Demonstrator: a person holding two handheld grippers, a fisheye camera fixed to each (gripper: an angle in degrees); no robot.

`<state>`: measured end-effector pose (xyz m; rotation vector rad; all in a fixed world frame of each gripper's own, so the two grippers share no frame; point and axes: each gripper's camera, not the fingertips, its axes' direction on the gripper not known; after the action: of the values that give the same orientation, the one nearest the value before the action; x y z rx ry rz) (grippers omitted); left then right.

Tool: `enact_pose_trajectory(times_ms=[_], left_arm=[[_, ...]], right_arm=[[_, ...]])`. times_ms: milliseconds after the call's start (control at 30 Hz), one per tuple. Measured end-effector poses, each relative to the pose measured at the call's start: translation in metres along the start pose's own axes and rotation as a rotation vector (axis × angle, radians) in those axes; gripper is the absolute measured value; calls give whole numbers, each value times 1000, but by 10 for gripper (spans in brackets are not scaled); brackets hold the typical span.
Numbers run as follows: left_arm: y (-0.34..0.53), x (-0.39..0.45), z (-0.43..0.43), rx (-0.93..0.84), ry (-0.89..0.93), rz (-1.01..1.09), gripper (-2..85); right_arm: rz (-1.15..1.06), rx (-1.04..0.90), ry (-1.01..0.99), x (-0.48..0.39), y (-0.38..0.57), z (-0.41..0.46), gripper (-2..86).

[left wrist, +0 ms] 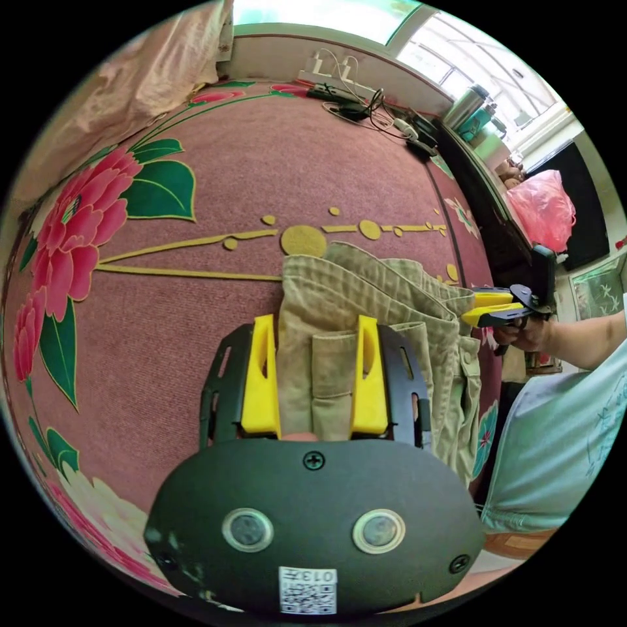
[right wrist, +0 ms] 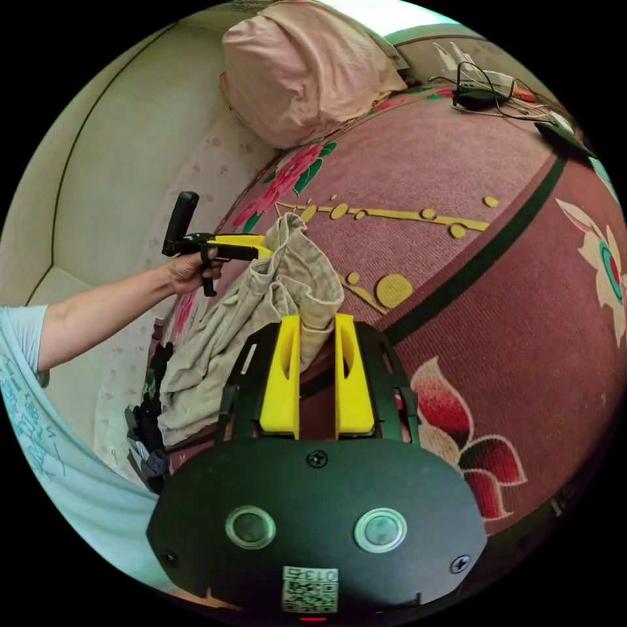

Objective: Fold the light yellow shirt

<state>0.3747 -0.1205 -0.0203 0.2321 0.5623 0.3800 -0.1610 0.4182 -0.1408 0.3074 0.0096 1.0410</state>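
The light yellow shirt [left wrist: 339,307], a khaki-beige cloth with pocket flaps, is bunched up over a maroon flowered bedspread [left wrist: 196,326]. My left gripper [left wrist: 315,336] has a thick fold of it between its yellow jaws. In the same view my right gripper [left wrist: 471,307], held in a hand, pinches the shirt's far edge. In the right gripper view the shirt [right wrist: 261,307] rises in a heap and trails off toward the bed's edge. My right gripper [right wrist: 318,330] is shut on a lower fold, and the left gripper [right wrist: 266,249] grips the heap near its peak.
A pink pillow [right wrist: 307,65] lies at the head of the bed. A power strip with cables [left wrist: 339,78] sits by the window. A dark ledge holds a flask [left wrist: 467,108] and a pink bag [left wrist: 542,209]. Dark clothes [right wrist: 147,431] hang off the bed's edge beside the person's torso [left wrist: 562,444].
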Motion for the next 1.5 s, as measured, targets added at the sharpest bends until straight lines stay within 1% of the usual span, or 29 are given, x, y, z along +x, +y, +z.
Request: enact_pose_trajectory(times_ms=[100,133,200,233,333,433,500,600,667,700,767,800,867,900,967,1000,1067,1100,1167,1200,1267,1300,1367,1433,1500], left_arm=[[13,8,10,9,-97,-10,155],[18,12,14,9,-133,-11,133],[25,16,18,12,-99,37,81],[29,13,20,5,-89,14,43],[50,-3,13,41,-4,-35,22],[83,-13,-19,158,45,-53,15],[109,-11,-45,229,48,-32,13],[170,-2,-96,366,45,-3,11],[237,5,-136,466,19,-13,11],[256,7,-145,486,10,-18,10],[335,20,-181,559,-31,-35,10],[355,24,-189,577,-45,-37,10],[441,40,-217,640,-90,-58,9],[462,43,-223,648,-101,-69,9],[546,54,-233,674,-148,-116,9],[566,55,-233,673,-154,-134,9],[647,54,-224,659,-187,-216,8],[666,52,-218,653,-188,-242,8],[734,33,-187,619,-162,-350,8],[750,26,-177,604,-151,-385,8],[803,0,-134,553,-97,-519,9],[815,-7,-123,546,-78,-550,9],[849,-25,-91,543,-17,-647,11],[865,-31,-79,574,-2,-708,14],[880,-34,-76,604,4,-771,18]], right_arm=[[-8,2,27,-4,-2,6,56],[-11,-28,34,-5,-4,11,45],[48,-53,-2,1,-10,12,36],[94,-60,-39,7,-12,12,32],[131,-34,-144,10,-11,0,27],[41,-18,-226,-14,-16,-22,24],[-33,-13,-295,-37,-21,-37,24],[-188,-32,-414,-91,-23,-60,23],[-321,-69,-500,-146,-18,-73,23],[-347,-80,-523,-159,-15,-74,23],[-433,-129,-616,-216,0,-75,23],[-452,-142,-639,-231,5,-73,23],[-538,-208,-724,-297,31,-62,23],[-556,-225,-739,-314,39,-58,23],[-654,-290,-773,-383,77,-35,23],[-681,-306,-772,-401,88,-28,23],[-793,-362,-736,-468,138,8,23],[-824,-367,-719,-484,152,19,24],[-921,-405,-632,-539,208,70,25],[-948,-418,-600,-551,222,85,25],[-1044,-489,-466,-592,276,144,27],[-1065,-514,-428,-601,288,158,28],[-1157,-594,-269,-629,330,207,33],[-1174,-665,-200,-645,349,232,44],[-1167,-748,-207,-660,357,245,59]])
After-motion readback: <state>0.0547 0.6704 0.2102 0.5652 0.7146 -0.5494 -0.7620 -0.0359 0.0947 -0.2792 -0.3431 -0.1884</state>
